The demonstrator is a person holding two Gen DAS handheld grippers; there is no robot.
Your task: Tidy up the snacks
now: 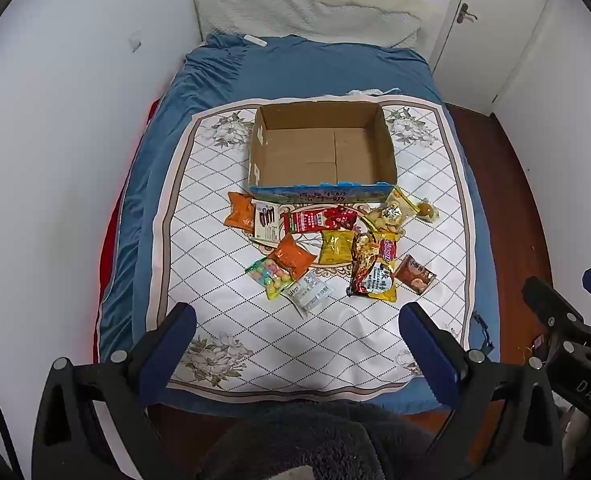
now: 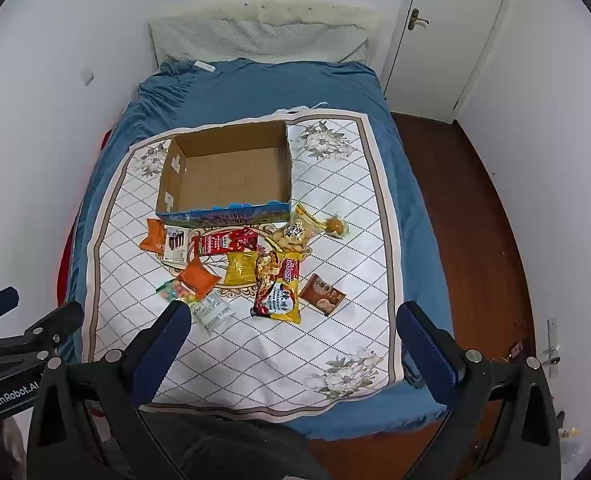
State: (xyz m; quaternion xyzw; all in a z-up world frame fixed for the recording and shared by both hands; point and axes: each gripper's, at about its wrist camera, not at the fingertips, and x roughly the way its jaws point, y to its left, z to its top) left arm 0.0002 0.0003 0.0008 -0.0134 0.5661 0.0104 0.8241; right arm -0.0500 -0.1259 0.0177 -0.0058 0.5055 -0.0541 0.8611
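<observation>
An empty cardboard box with a blue printed front stands open on a white diamond-pattern mat. Several snack packs lie scattered in front of it: an orange pack, a yellow pack, a red pack, a noodle pack, a brown pack and a candy pack. My left gripper and right gripper hover open above the mat's near end, holding nothing.
The mat covers a blue bed against the left wall, with a pale headboard cushion at the far end. Wood floor runs along the right side and a white door stands beyond. A dark fleece sleeve fills the bottom edge.
</observation>
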